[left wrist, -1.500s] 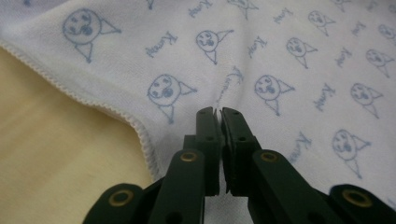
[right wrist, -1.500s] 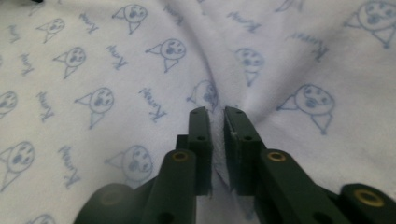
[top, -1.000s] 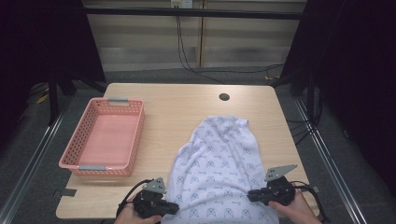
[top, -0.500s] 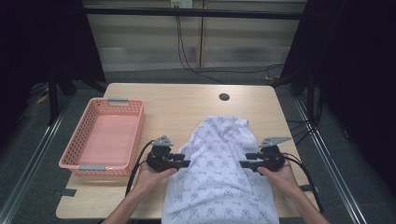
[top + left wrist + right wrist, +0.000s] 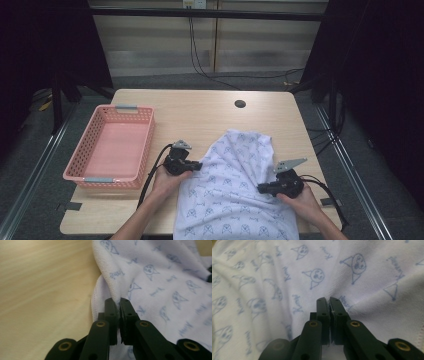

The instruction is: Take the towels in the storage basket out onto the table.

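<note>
While the white cloth lies by the near edge of the table, both tools have just been closing and now pinch it. The left gripper bites its left side, the right gripper its right. Folding looks begun; next, lift both sides together. Both hands lie low.

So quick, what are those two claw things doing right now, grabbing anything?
Left gripper: jaws just closed, pinching the printed white cloth at its edge.
Right gripper: jaws just closed, pinching a fold of the same cloth.
</note>
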`<state>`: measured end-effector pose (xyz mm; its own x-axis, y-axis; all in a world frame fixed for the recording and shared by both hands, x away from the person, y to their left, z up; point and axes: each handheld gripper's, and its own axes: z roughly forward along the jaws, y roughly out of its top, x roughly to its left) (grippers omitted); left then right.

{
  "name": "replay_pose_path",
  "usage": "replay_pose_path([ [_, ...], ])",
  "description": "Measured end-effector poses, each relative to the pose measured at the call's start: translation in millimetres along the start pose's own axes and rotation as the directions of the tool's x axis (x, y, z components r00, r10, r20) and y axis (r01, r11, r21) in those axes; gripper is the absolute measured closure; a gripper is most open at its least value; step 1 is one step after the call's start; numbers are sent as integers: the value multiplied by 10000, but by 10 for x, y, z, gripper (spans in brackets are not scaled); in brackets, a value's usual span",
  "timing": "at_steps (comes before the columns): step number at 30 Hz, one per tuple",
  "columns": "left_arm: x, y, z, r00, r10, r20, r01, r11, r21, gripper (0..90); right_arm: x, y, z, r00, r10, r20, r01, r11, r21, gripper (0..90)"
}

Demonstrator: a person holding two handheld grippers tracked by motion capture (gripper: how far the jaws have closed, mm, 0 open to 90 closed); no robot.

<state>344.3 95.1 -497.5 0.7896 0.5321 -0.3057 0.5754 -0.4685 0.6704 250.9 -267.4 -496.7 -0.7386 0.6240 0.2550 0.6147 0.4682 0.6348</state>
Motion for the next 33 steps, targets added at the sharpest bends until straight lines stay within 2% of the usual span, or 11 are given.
replay_pose_path([
  [5, -305, -205, -262, 9942, 446, 982, -464, 9988, 162, 874, 245, -170, -109, 9981, -182, -596, 212, 9985, 497, 866],
  [8, -462, -346, -441, 9903, 637, 1236, -669, 9975, 223, 873, 384, -244, -149, 9955, -261, -915, 320, 9975, 637, 849],
  [12, -497, -483, -563, 9902, 392, 1338, -415, 9990, 144, 810, 417, -225, -253, 9968, -175, -784, 165, 9998, -137, 725],
  [15, -411, -401, -499, 9899, 172, 1407, -141, 9996, -229, 703, 232, -89, -366, 9998, 168, -45, -172, 9926, -1206, 672],
  [18, -305, -193, -344, 9947, 143, 1018, -79, 9980, -624, 642, -24, 95, -380, 9944, 408, 970, -236, 9847, -1727, 597],
  [19, -271, -126, -282, 9956, 8, 938, 63, 9971, -762, 621, -124, 153, -363, 9929, 597, 1027, -395, 9813, -1882, 596],
  [23, -162, 77, -59, 9976, -198, 669, 266, 9944, -1024, 537, -482, 365, -215, 9757, 989, 1956, -620, 9805, -1866, 519],
  [26, -117, 144, 111, 9987, -221, 453, 251, 9974, -669, 525, -693, 436, -112, 9626, 1231, 2412, -800, 9802, -1812, 488],
  [29, -103, 143, 192, 9956, -169, 926, 218, 9984, -527, 626, -844, 462, -35, 9564, 1555, 2472, -1104, 9761, -1869, 465],
  [31, -106, 137, 204, 9926, -62, 1212, 114, 9990, -426, 805, -901, 469, 26, 9560, 1585, 2469, -1186, 9785, -1690, 473],
  [33, -104, 138, 196, 9929, -60, 1191, 111, 9990, -424, 867, -925, 463, 91, 9554, 1614, 2473, -1302, 9819, -1379, 511],
])
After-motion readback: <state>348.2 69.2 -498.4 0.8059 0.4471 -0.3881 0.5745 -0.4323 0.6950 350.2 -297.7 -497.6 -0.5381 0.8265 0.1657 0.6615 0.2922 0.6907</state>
